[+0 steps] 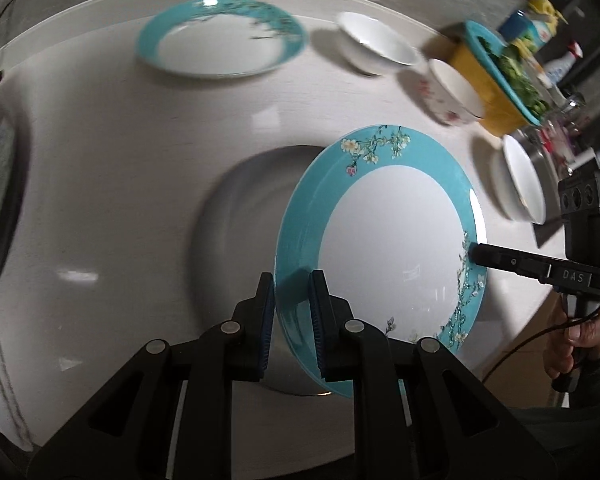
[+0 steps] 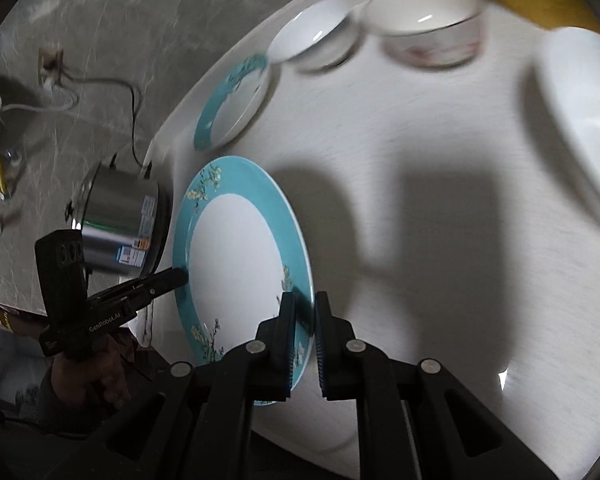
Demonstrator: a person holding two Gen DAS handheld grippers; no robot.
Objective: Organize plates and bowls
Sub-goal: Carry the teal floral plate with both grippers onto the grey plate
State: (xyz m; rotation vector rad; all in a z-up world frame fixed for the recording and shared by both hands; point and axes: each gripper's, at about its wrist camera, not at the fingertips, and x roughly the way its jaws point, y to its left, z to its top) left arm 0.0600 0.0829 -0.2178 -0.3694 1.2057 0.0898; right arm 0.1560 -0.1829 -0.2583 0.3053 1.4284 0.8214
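Note:
A teal-rimmed plate with flower sprigs (image 1: 384,240) (image 2: 236,264) hangs tilted above the round white table (image 1: 112,168), casting a shadow on it. My left gripper (image 1: 292,280) is shut on its near rim, and my right gripper (image 1: 475,254) pinches the opposite rim. In the right wrist view my right gripper (image 2: 302,300) clamps the rim, with the left gripper (image 2: 180,276) on the far side. A matching second plate (image 1: 220,40) (image 2: 232,104) lies flat further back. A white bowl (image 1: 376,44), a flowered bowl (image 1: 452,92) and another white bowl (image 1: 520,184) stand along the right.
A yellow and teal container of greens (image 1: 496,80) and bottles (image 1: 540,28) crowd the far right edge. A steel pot (image 2: 120,224) sits beyond the table's left edge, near cables on the floor. A person's hand (image 1: 580,340) holds the right gripper's handle.

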